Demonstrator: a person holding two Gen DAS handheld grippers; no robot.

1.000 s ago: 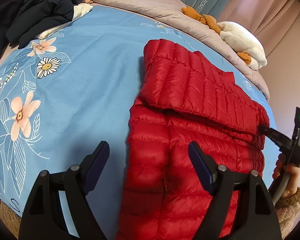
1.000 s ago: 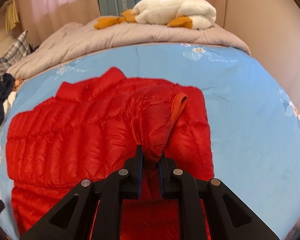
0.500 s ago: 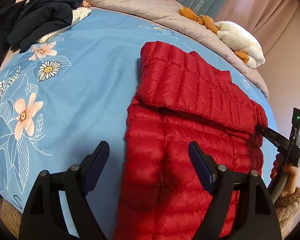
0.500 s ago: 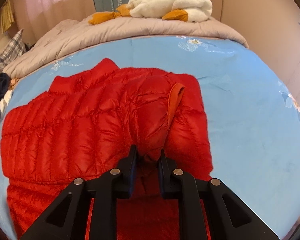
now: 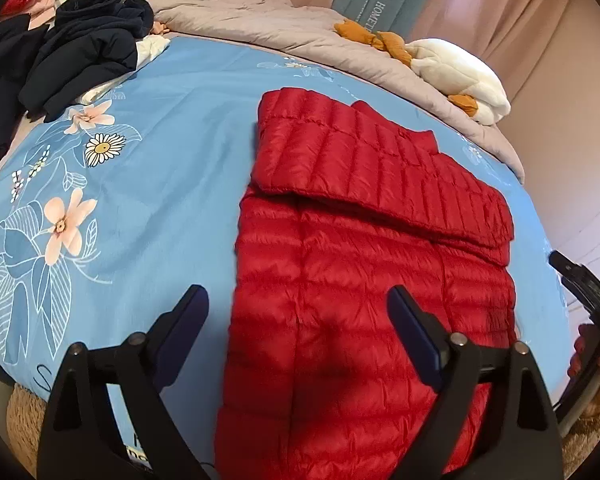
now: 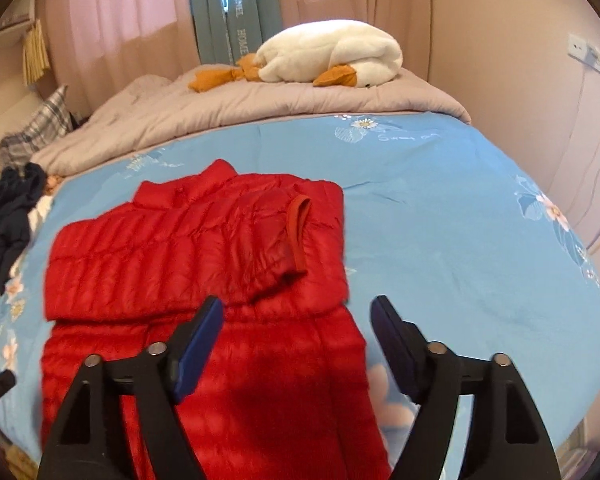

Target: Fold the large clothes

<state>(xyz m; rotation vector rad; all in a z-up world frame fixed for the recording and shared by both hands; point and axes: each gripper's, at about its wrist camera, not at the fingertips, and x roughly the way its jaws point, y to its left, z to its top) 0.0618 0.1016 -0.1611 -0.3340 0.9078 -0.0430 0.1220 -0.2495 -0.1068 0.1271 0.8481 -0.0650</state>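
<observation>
A red quilted puffer jacket (image 5: 364, 264) lies flat on the blue floral bedsheet (image 5: 172, 128). Both its sleeves are folded across the chest; one sleeve's cuff (image 6: 298, 236) lies on top in the right wrist view. My left gripper (image 5: 296, 312) hovers above the jacket's lower left part, its jaws opening, nothing between them. Above the jacket's lower right edge, my right gripper (image 6: 296, 328) has its jaws opening wide and holds nothing. The right gripper (image 5: 588, 292) also shows at the right edge of the left wrist view, held by a hand.
A heap of dark navy clothes (image 5: 72, 48) lies at the bed's far left. A grey quilt (image 6: 236, 108) is bunched along the far side with a white plush goose (image 6: 332, 56) on it. Curtains and a wall stand behind.
My right gripper has let go of the jacket's sleeve, opened wide and pulled back and up. The left gripper has risen slightly and its jaws have widened a little.
</observation>
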